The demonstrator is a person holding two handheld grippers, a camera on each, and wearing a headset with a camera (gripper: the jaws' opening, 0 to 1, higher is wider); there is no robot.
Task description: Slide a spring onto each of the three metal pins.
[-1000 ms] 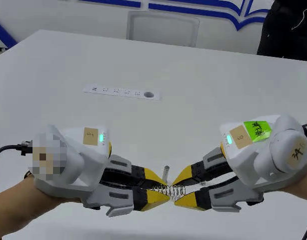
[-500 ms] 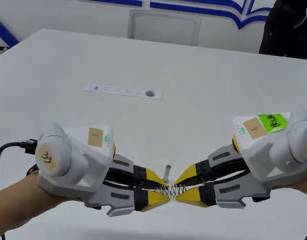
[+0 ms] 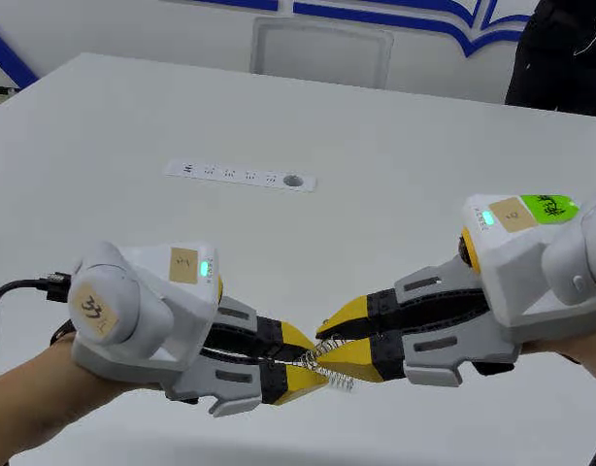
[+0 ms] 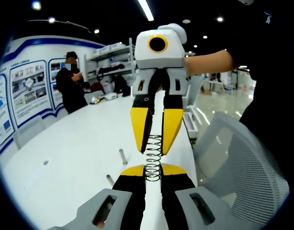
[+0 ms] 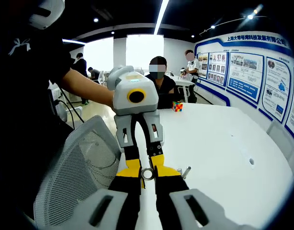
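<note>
A small steel spring hangs just above the white table, tilted, stretched between two grippers. My left gripper is shut on its near end. My right gripper meets it tip to tip, its yellow jaws closed on the other end. In the left gripper view the spring rises from my left gripper into the right gripper, and two upright metal pins stand on the table to the left. The right gripper view shows the spring end-on as a ring between my right gripper and the left gripper, with a pin just right.
A white socket strip is set into the tabletop beyond the grippers. A grey chair stands at the far edge, and a mesh chair sits beside the near edge. A colour cube lies farther down the table, where people sit.
My right gripper has moved left and its jaws have closed on the spring's end. The spring now tilts, and the right gripper covers the pin seen earlier behind it.
</note>
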